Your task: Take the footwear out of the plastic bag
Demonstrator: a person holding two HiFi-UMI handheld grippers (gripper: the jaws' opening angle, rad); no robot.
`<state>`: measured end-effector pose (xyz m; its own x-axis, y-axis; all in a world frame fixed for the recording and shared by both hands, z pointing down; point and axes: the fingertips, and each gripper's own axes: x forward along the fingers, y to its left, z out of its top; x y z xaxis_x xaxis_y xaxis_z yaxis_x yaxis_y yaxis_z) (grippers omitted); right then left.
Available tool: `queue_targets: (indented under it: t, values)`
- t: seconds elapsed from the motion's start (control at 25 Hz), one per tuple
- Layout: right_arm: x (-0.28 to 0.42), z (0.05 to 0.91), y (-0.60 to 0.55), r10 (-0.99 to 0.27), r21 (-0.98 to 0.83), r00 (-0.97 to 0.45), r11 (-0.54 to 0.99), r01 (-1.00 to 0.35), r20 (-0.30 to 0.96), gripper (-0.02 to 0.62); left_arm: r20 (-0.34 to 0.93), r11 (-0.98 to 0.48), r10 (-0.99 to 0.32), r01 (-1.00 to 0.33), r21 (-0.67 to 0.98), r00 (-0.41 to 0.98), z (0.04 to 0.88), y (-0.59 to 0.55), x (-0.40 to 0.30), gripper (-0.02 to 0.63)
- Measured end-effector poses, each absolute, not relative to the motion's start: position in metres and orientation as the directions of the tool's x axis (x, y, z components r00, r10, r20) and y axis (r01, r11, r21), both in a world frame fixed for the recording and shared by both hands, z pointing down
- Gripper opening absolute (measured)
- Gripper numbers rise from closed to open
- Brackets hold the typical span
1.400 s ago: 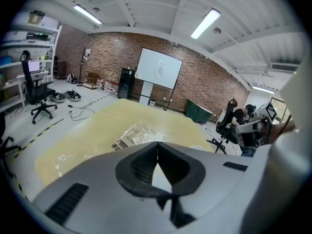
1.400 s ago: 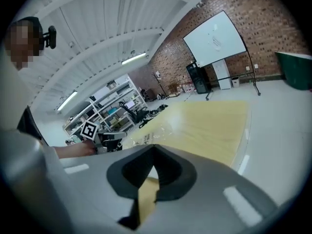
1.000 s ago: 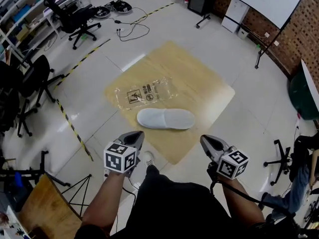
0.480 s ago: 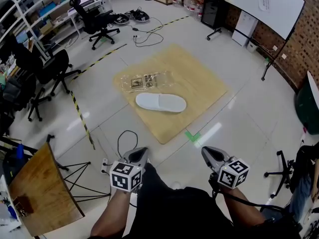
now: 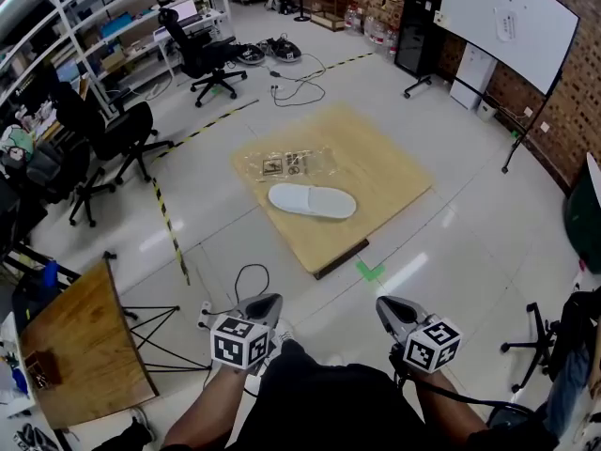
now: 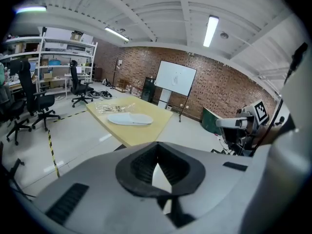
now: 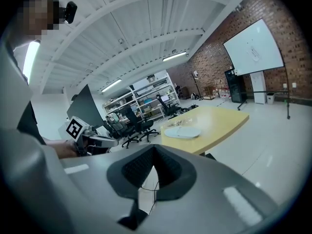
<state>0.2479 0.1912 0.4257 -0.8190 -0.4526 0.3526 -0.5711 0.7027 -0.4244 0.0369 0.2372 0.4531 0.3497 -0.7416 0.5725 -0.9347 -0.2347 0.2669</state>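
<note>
A pair of white slippers (image 5: pixel 312 201) lies on the low wooden table (image 5: pixel 376 172), outside the clear plastic bag (image 5: pixel 285 163), which lies flat just behind it. The slippers (image 6: pixel 129 119) and bag (image 6: pixel 111 108) also show in the left gripper view, and the slippers (image 7: pixel 182 132) in the right gripper view. My left gripper (image 5: pixel 266 305) and right gripper (image 5: pixel 389 309) are held low near my body, far back from the table. Both are shut with nothing between their jaws.
Black office chairs (image 5: pixel 113 139) and shelving (image 5: pixel 103 40) stand to the left. A small wooden table (image 5: pixel 80 346) and a tripod stand (image 5: pixel 155 332) are at the near left. Yellow-black tape (image 5: pixel 169 228) and a cable (image 5: pixel 246 280) lie on the floor. A whiteboard (image 5: pixel 507 26) stands at the back right.
I have stepped well back from the table: slippers and bag look smaller and farther away. Both grippers stay shut and came back with me. More of the room shows.
</note>
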Motion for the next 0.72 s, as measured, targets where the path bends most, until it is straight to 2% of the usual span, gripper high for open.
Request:
queue_targets:
  t: [0.32, 0.72]
  values:
    - [0.246, 0.428, 0.204, -0.433, -0.426, -0.828, 0.713, -0.557, 0.358, 0.000, 0.529, -0.232, -0.761, -0.919, 0.320, 0.376, 0.441, 0.239, 0.052, 0.006]
    - [0.239, 0.432, 0.214, -0.401, -0.416, -0.832, 0.729, -0.543, 0.383, 0.000, 0.523, -0.233, -0.773, -0.927, 0.293, 0.359, 0.437, 0.245, 0.045, 0.006]
